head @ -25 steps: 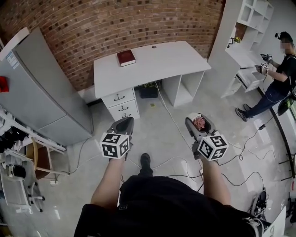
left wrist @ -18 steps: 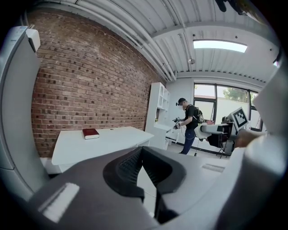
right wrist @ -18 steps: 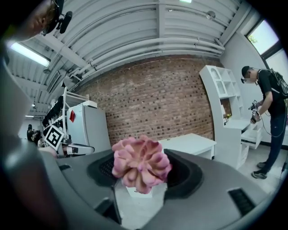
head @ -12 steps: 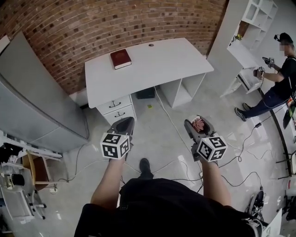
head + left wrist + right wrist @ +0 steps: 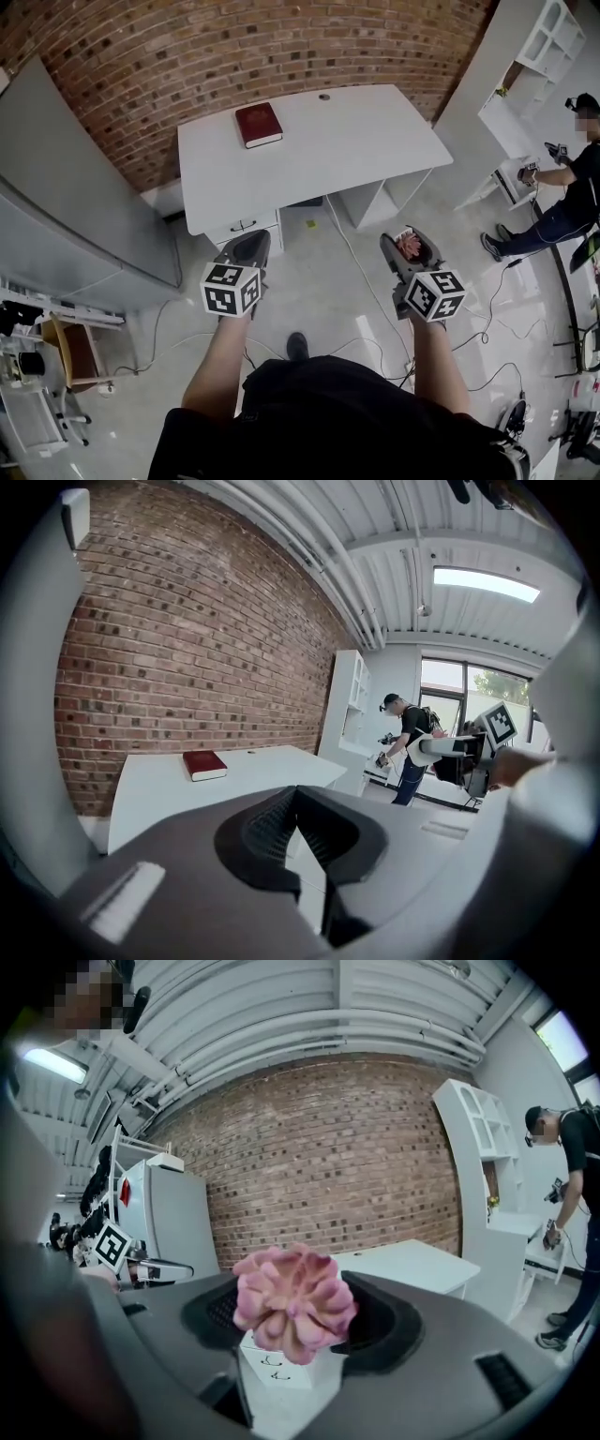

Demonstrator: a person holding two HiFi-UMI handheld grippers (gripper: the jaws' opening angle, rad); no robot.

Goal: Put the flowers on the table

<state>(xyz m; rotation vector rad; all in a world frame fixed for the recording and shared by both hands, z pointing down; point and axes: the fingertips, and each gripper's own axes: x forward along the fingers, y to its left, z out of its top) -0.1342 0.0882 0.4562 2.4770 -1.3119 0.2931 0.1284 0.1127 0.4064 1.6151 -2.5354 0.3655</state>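
Right gripper view, flowers (image 5: 294, 1302) clamped in tool (image 5: 292, 1358)

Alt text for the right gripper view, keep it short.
The right gripper holds a small white pot with a pink flower between its jaws. Beyond stand a white table, a brick wall and, at the right edge, a person.

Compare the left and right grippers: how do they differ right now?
The left gripper is empty; the right gripper holds a pink flower in a small white pot. The left gripper's fingers meet at the tips; the right gripper's fingers stand apart around the pot. Both point toward the white table, short of it.
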